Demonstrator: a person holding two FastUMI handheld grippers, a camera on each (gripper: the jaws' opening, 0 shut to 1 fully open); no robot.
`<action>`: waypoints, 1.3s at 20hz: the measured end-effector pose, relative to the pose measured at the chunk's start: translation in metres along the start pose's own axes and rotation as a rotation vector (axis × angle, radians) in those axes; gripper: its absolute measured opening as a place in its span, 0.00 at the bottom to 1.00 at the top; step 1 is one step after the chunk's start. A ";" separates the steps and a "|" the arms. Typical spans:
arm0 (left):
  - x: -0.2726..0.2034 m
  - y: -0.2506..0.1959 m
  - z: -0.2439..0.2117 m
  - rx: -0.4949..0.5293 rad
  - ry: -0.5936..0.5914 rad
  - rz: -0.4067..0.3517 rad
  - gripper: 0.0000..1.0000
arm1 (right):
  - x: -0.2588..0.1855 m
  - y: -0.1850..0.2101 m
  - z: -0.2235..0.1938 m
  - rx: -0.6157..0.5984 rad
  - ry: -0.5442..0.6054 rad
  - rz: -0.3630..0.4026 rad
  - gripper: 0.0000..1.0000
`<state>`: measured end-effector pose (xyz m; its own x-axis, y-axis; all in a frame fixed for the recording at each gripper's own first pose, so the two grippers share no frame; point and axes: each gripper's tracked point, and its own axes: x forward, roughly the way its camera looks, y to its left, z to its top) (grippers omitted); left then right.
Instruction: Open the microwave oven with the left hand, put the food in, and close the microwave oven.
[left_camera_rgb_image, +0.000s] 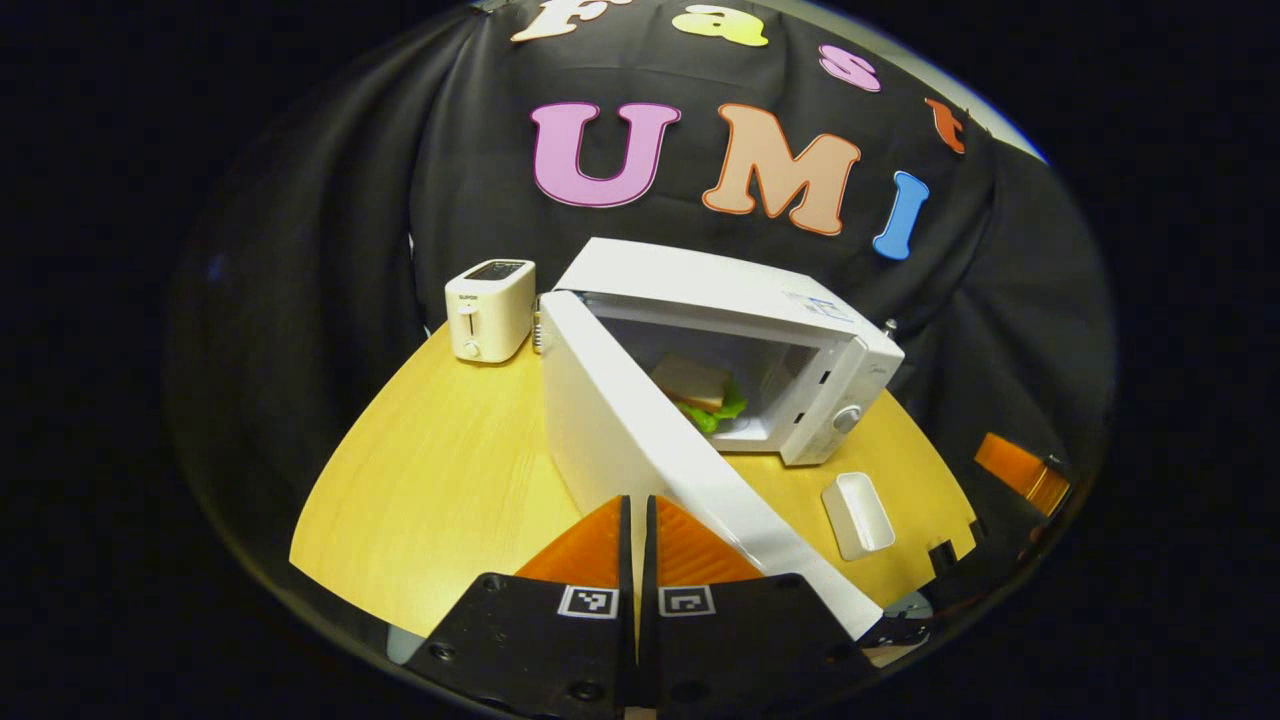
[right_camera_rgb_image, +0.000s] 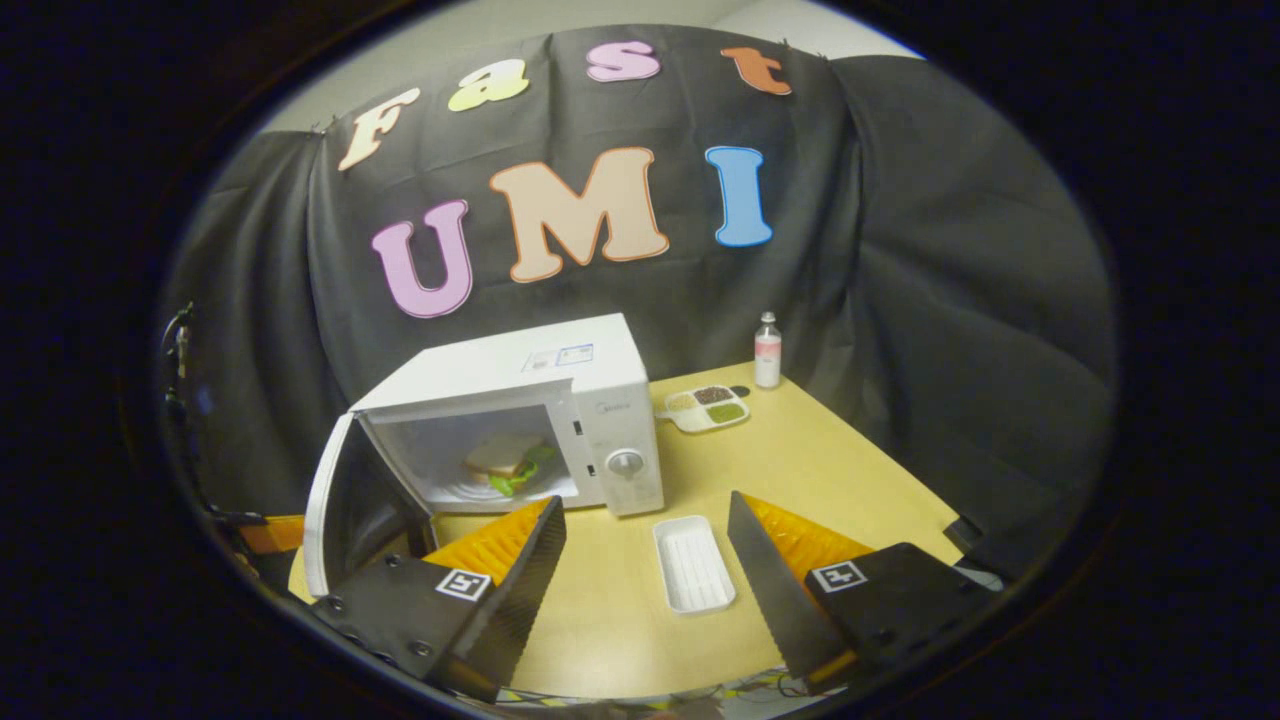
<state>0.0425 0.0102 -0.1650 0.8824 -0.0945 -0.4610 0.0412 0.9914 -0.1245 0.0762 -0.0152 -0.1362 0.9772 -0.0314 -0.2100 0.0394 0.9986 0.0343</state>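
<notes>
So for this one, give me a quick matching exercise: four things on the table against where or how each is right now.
Things:
1. sandwich
2. white tray
3. bottle
4. microwave door

States:
A. standing at the table's far edge, by the cloth wall
B. swung open
C. inside the microwave
D. empty, lying on the table in front of the microwave

Pairs: 1-C, 2-D, 3-A, 4-B

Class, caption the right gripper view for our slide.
Sandwich inside the open microwave; open right claw above an empty tray.
</notes>
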 end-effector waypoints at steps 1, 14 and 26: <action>0.003 -0.008 0.004 -0.001 -0.009 -0.008 0.01 | 0.002 -0.004 -0.001 0.001 0.004 0.001 0.92; 0.059 -0.130 0.015 0.048 -0.006 -0.193 0.01 | 0.019 -0.041 0.006 0.049 0.006 -0.004 1.00; 0.106 -0.166 0.039 0.078 -0.031 -0.215 0.00 | 0.021 -0.054 0.011 0.035 -0.006 0.021 0.92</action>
<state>0.1473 -0.1606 -0.1586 0.8632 -0.3031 -0.4038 0.2654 0.9527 -0.1479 0.0969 -0.0704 -0.1317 0.9791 -0.0107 -0.2030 0.0260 0.9970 0.0732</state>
